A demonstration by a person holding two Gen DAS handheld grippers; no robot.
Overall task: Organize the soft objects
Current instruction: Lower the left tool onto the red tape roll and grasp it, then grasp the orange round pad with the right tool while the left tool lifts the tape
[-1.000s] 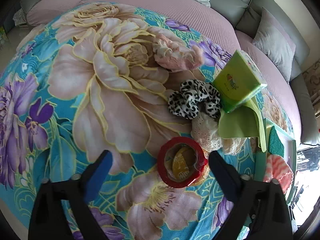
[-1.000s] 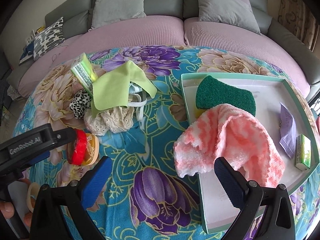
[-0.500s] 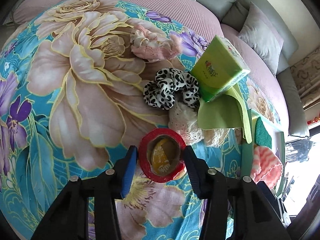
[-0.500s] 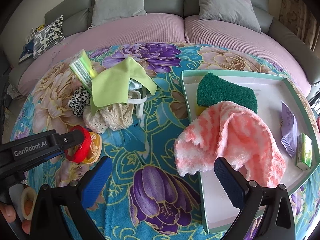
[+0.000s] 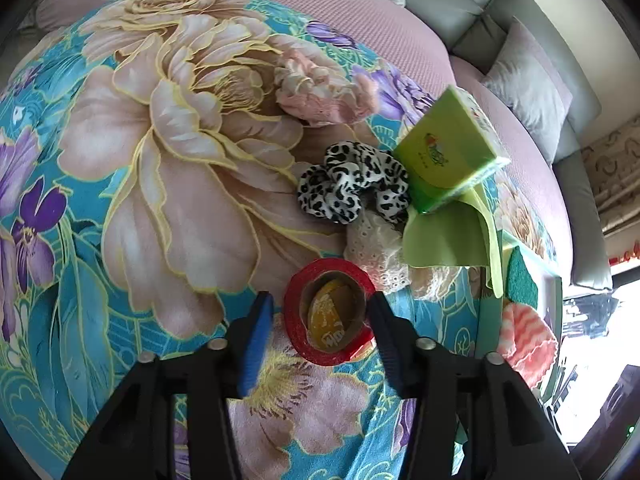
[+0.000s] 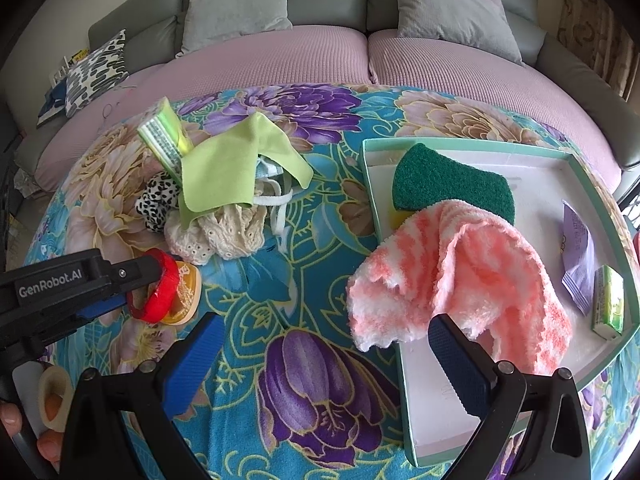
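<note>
Left gripper (image 5: 320,314) jaws, just reopening, straddle the red tape roll (image 5: 329,311) without gripping; right gripper (image 6: 322,338) jaws wide, empty.

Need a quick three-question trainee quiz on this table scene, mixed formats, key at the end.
1. True or false: the dark green scouring sponge lies inside the teal-rimmed white tray.
2. Which item hangs over the tray's left rim? A: pink-and-white fluffy towel; B: leopard-print scrunchie; C: cream lace fabric.
3. Short answer: which boxy item touches the lime-green microfibre cloth?
Key: 1 true; 2 A; 3 the green tissue pack.
</note>
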